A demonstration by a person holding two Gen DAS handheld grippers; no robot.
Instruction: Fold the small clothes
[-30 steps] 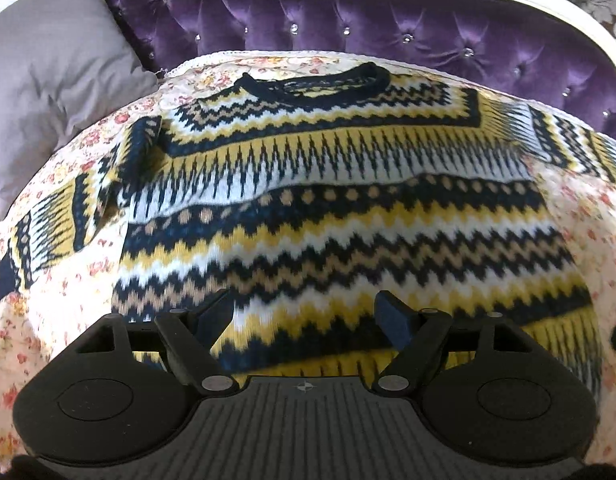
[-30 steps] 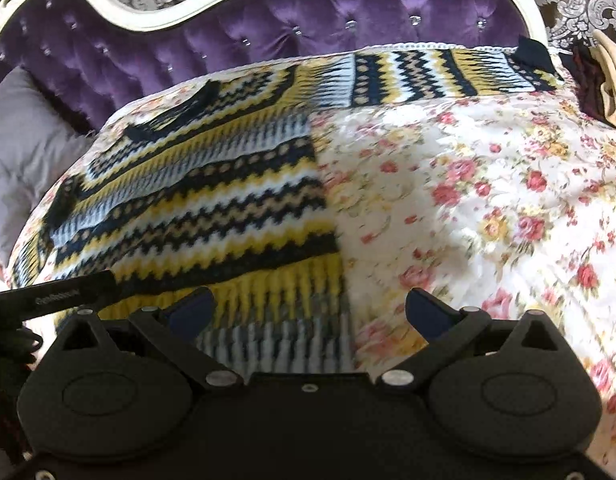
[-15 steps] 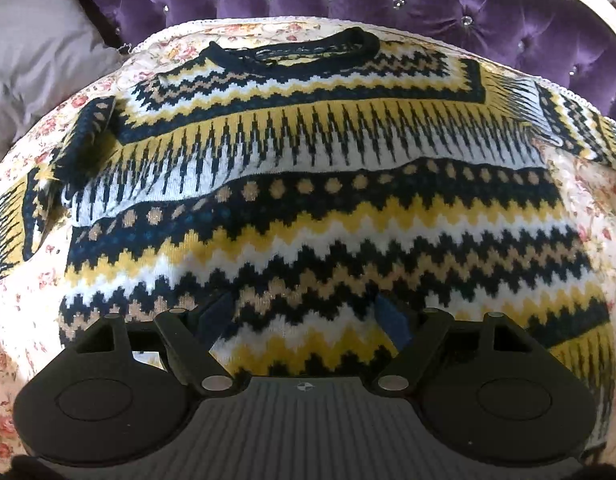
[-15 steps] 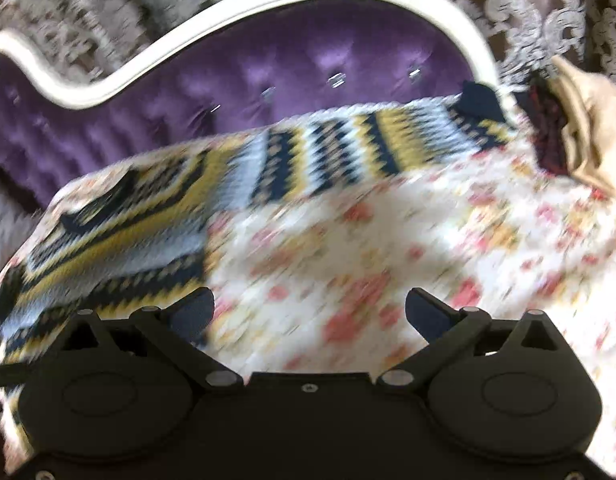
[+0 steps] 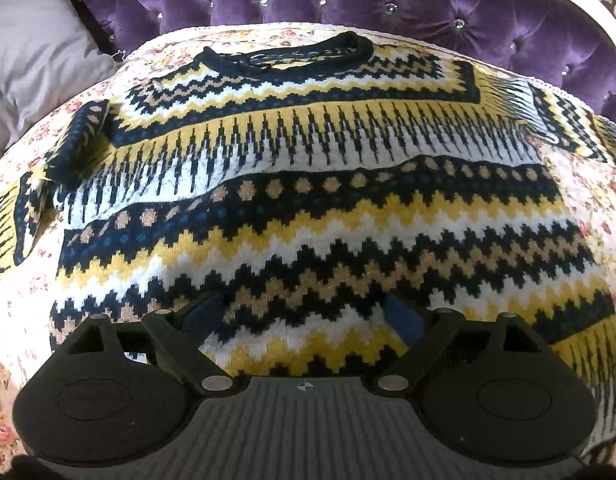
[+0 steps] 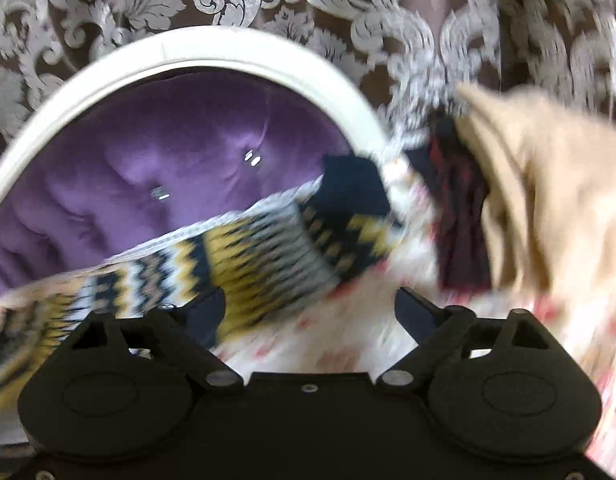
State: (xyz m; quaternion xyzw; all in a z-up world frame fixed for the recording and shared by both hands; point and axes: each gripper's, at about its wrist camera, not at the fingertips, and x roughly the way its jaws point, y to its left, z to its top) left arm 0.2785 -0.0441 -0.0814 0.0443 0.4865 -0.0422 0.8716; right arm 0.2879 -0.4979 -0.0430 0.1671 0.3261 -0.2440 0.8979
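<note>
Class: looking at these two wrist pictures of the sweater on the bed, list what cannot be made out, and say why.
- Sweater hem: left wrist view, hidden behind the claw body.
- Its left-side sleeve: cut off by the picture edge.
- Sleeve pattern, dark red cloth: right wrist view, motion blur.

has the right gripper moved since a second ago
Yes. The right gripper, jaws closing on nothing, has swung right along the bed: the sweater's body has left its view, and its sleeve and the tan cloth now fill it.
</note>
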